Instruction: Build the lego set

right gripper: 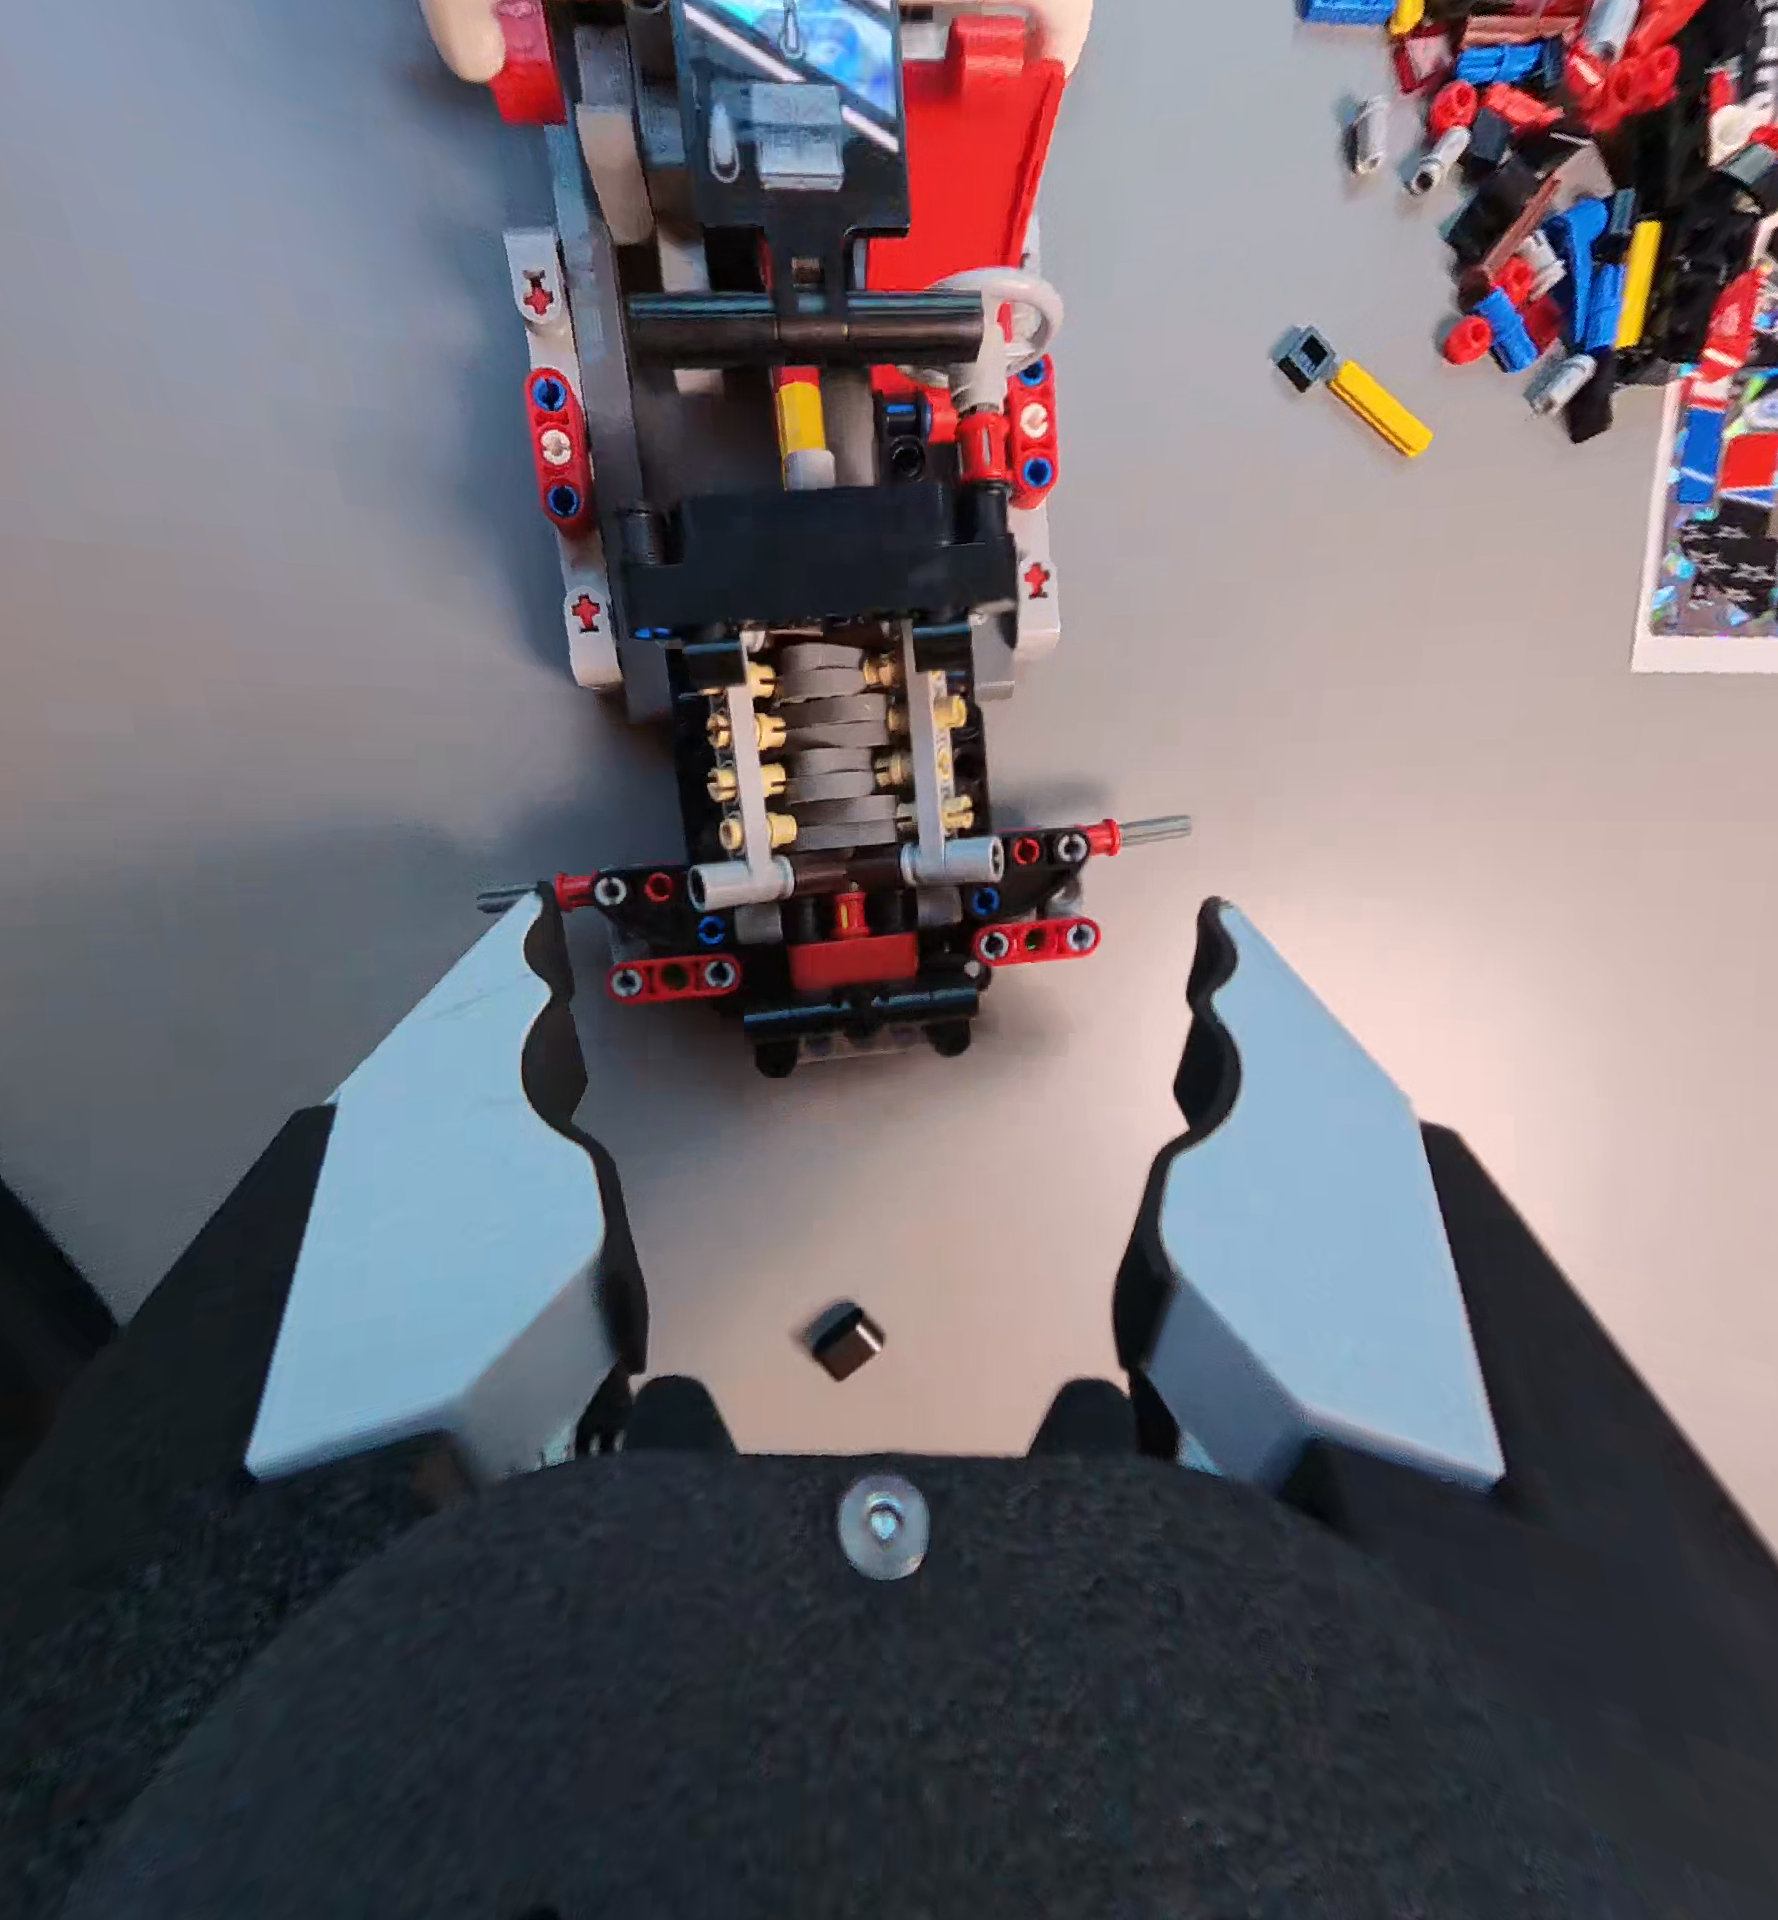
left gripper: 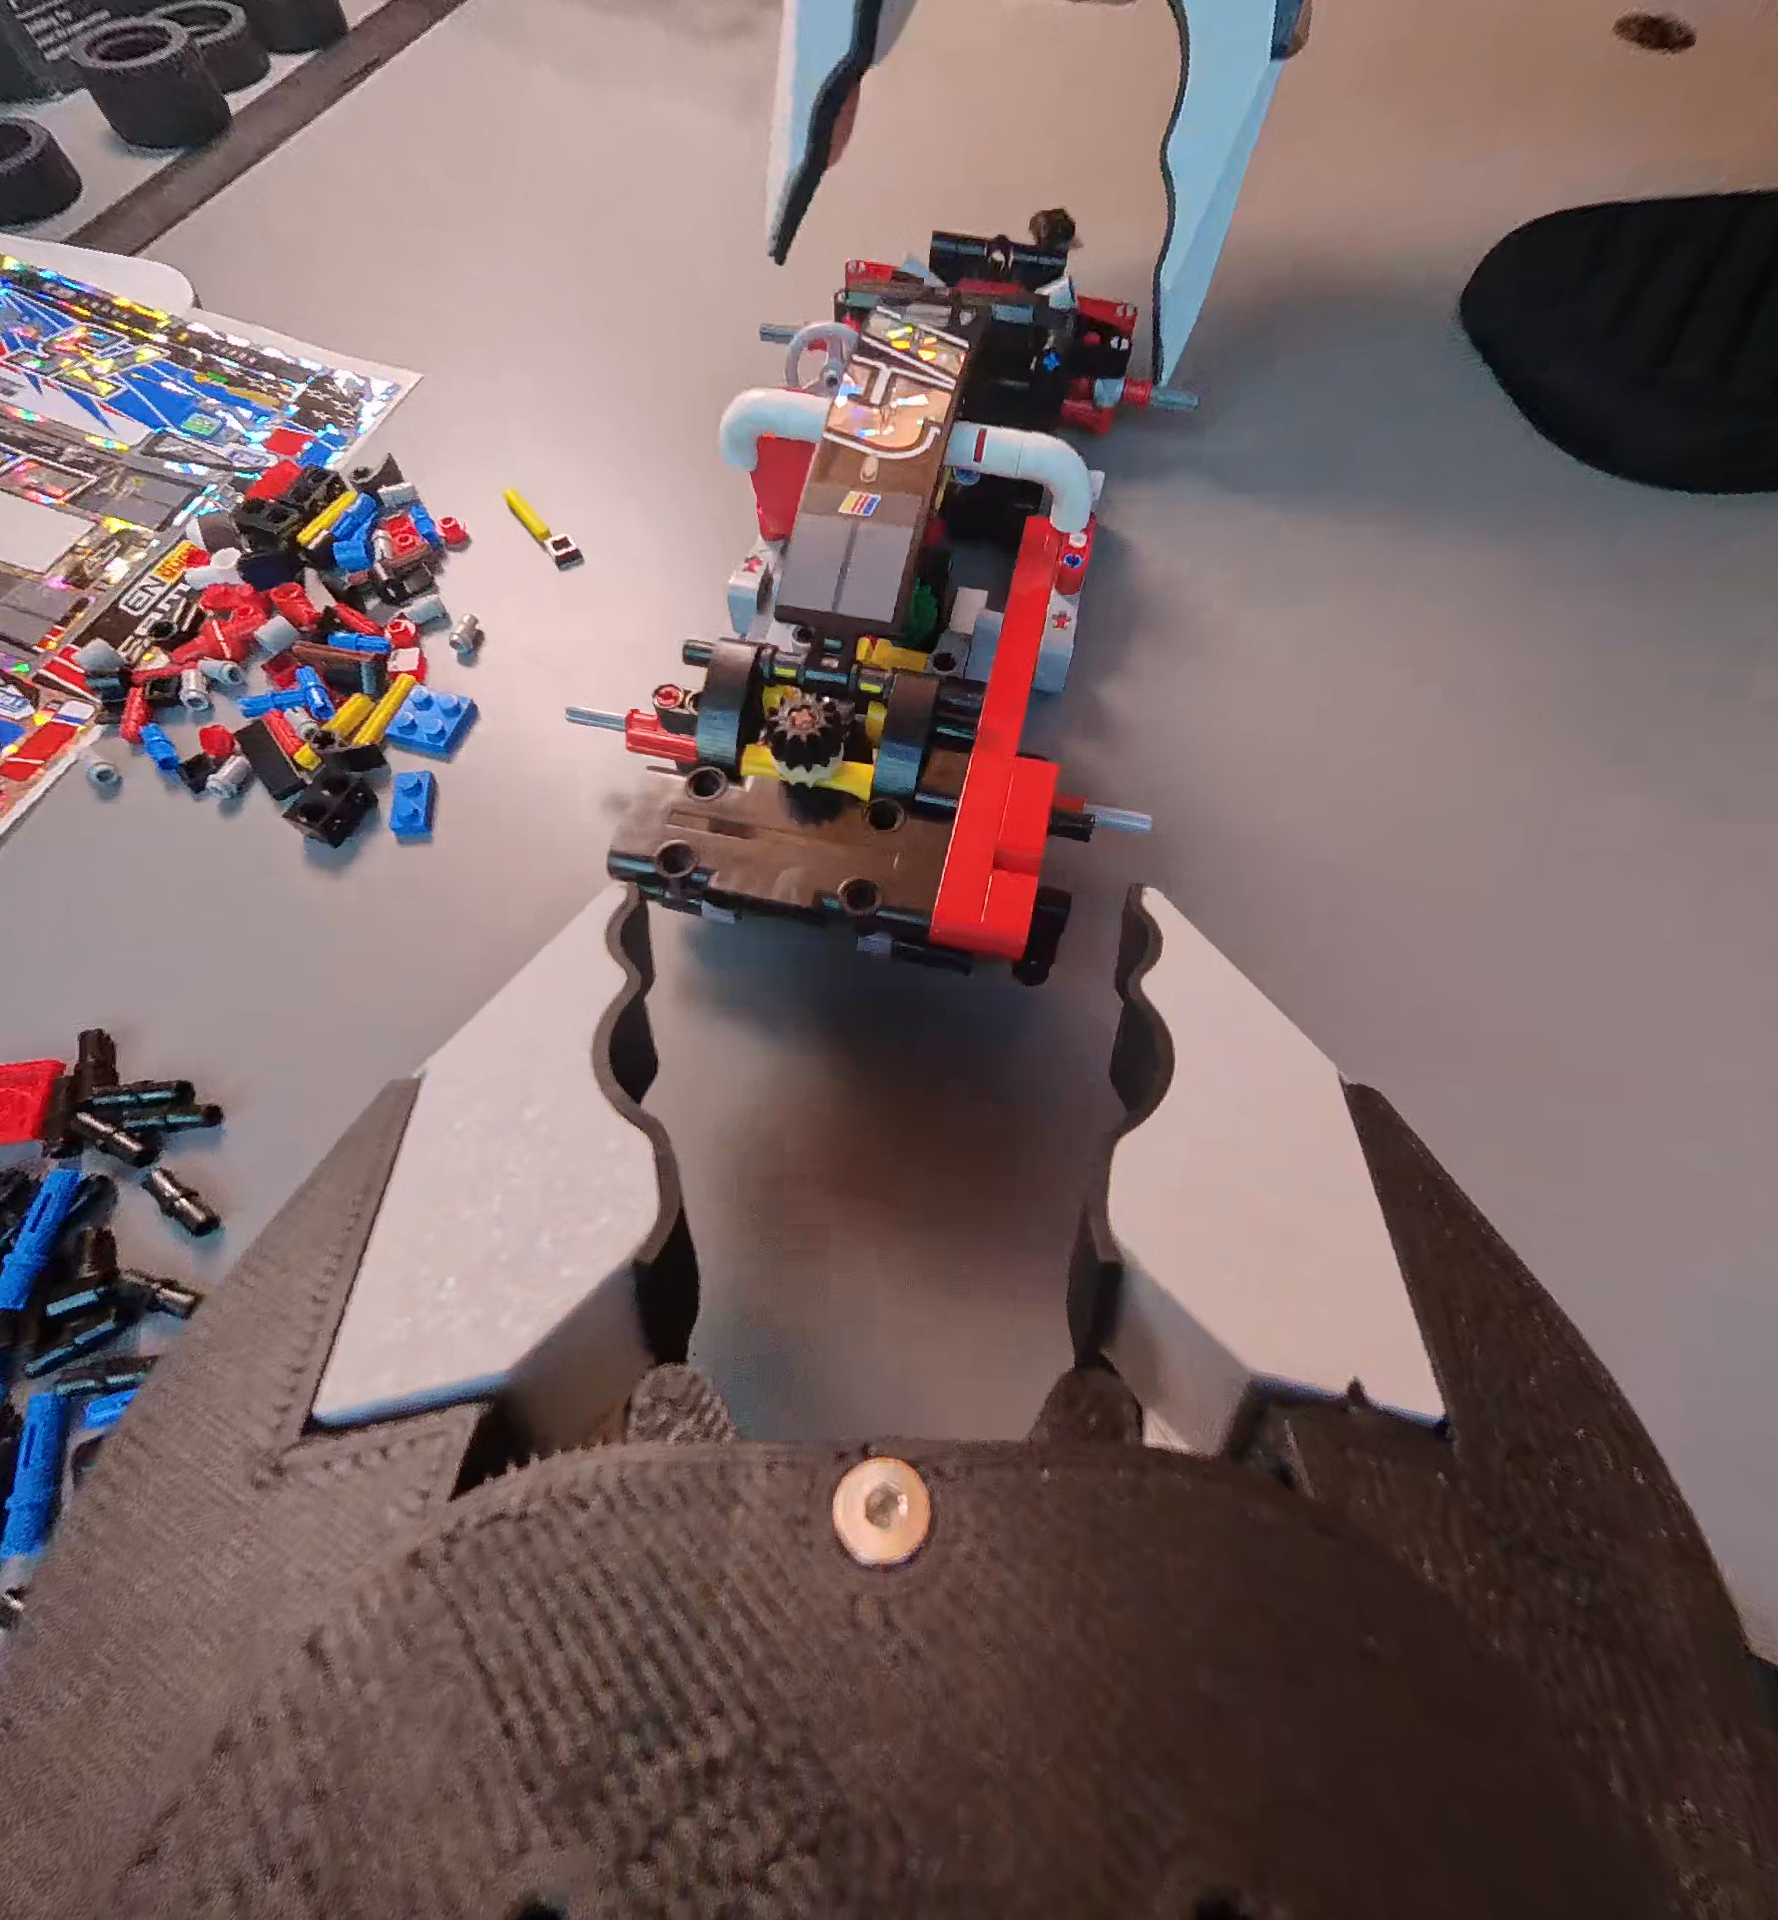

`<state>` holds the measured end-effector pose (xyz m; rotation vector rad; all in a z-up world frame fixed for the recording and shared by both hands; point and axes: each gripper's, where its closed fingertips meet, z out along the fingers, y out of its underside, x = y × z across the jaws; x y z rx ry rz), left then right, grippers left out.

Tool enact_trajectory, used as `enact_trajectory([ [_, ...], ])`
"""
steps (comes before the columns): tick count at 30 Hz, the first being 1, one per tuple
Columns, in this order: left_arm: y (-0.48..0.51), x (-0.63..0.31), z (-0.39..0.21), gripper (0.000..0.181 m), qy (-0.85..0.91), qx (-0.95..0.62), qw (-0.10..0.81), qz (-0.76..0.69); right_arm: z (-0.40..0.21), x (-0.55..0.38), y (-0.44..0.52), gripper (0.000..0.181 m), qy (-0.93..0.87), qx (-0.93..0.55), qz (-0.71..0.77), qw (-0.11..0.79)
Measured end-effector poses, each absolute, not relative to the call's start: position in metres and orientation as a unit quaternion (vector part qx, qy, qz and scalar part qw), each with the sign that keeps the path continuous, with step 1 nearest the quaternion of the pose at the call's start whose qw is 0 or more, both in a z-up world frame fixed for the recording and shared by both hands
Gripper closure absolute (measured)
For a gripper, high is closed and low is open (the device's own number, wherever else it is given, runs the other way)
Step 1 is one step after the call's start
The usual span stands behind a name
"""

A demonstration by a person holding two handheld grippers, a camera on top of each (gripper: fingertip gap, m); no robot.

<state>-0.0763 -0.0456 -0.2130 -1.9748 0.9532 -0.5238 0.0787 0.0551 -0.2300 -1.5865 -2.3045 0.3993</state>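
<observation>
The half-built car (left gripper: pixel 895 623) sits on the grey tabletop (left gripper: pixel 1384 831), lengthwise between the two grippers. The left gripper (left gripper: pixel 880 914) has its fingers spread wide and holds nothing; the car's red-and-black end lies just ahead of its fingertips. To the left of this gripper lie a pile of loose bricks (left gripper: pixel 313 644), a shiny sticker sheet (left gripper: pixel 54 499), a lone yellow pin (left gripper: pixel 542 528) and, nearer, blue and black pins (left gripper: pixel 43 1278). Black tyres (left gripper: pixel 152 83) stand far ahead on the left. The right gripper (right gripper: pixel 869 925) is also spread and empty, its fingertips flanking the car's (right gripper: pixel 823 582) engine end; its left fingertip is at the axle tip, though contact cannot be told. A small black piece (right gripper: pixel 843 1340) lies on the tabletop between its fingers.
</observation>
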Motion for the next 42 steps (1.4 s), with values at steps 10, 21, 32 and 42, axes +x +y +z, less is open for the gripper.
enact_trajectory([
  [10,-0.011,-0.101,-0.206,0.113,0.325,-0.801,0.487,-0.124,-0.230,0.093,0.037,0.095,-0.739,-0.635,0.162,0.155],
  [21,-0.044,-0.072,-0.205,0.135,0.388,-0.792,0.445,-0.157,-0.221,0.124,-0.056,0.089,-0.666,-0.697,0.207,0.169],
  [32,-0.059,-0.051,-0.176,0.122,0.404,-0.759,0.467,-0.206,-0.219,0.066,-0.160,0.121,-0.740,-0.589,0.289,0.149],
  [42,-0.093,-0.069,-0.166,0.107,0.417,-0.768,0.435,-0.215,-0.165,-0.020,-0.183,0.117,-0.731,-0.516,0.406,0.185],
])
